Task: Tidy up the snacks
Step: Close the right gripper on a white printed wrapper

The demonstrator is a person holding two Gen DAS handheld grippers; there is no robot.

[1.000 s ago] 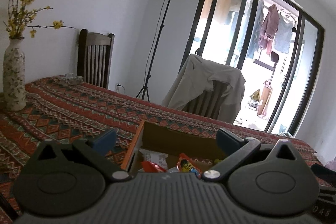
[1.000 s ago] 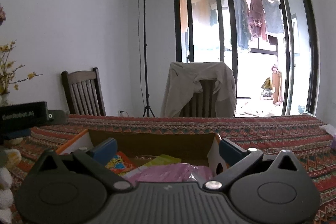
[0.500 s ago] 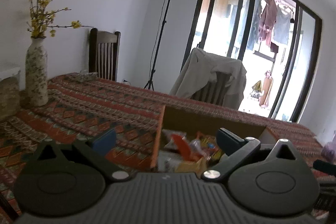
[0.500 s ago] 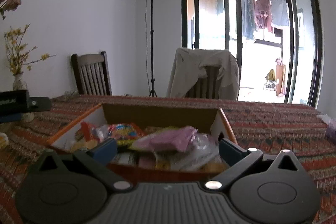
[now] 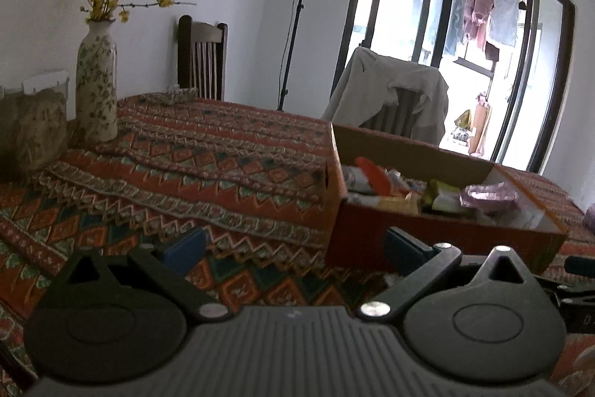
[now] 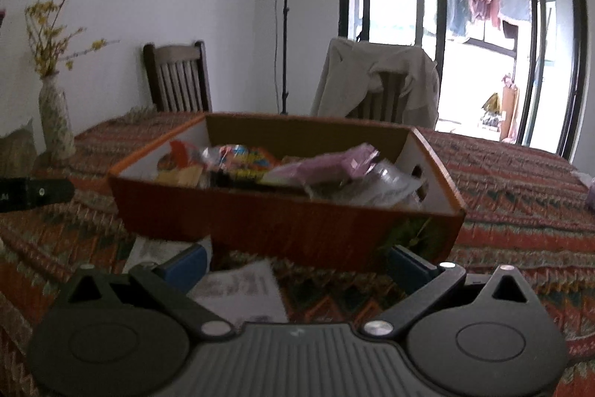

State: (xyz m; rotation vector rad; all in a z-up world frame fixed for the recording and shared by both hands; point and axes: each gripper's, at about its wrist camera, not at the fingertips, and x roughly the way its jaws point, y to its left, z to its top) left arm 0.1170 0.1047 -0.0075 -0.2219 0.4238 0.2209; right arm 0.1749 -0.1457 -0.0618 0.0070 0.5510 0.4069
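Note:
An orange cardboard box (image 6: 282, 222) full of snack packets stands on the patterned tablecloth; in the left wrist view the box (image 5: 427, 237) sits to the right. A pink packet (image 6: 327, 166) lies on top of the pile, with colourful wrappers (image 6: 245, 159) beside it. My right gripper (image 6: 295, 259) is open, low over the cloth just in front of the box. My left gripper (image 5: 293, 246) is open too, left of the box's near corner, holding nothing. White paper (image 6: 241, 289) lies on the cloth under the right gripper.
A floral vase (image 5: 96, 80) with yellow sprigs stands at the table's left, a jar (image 5: 41, 125) beside it. Two wooden chairs (image 5: 202, 58) stand behind the table, one draped with a beige jacket (image 5: 390, 92). A lamp stand (image 5: 297, 10) and glass doors are behind.
Both grippers have pulled back and away from the box, so the whole box now shows in front of them. Both stayed open and empty.

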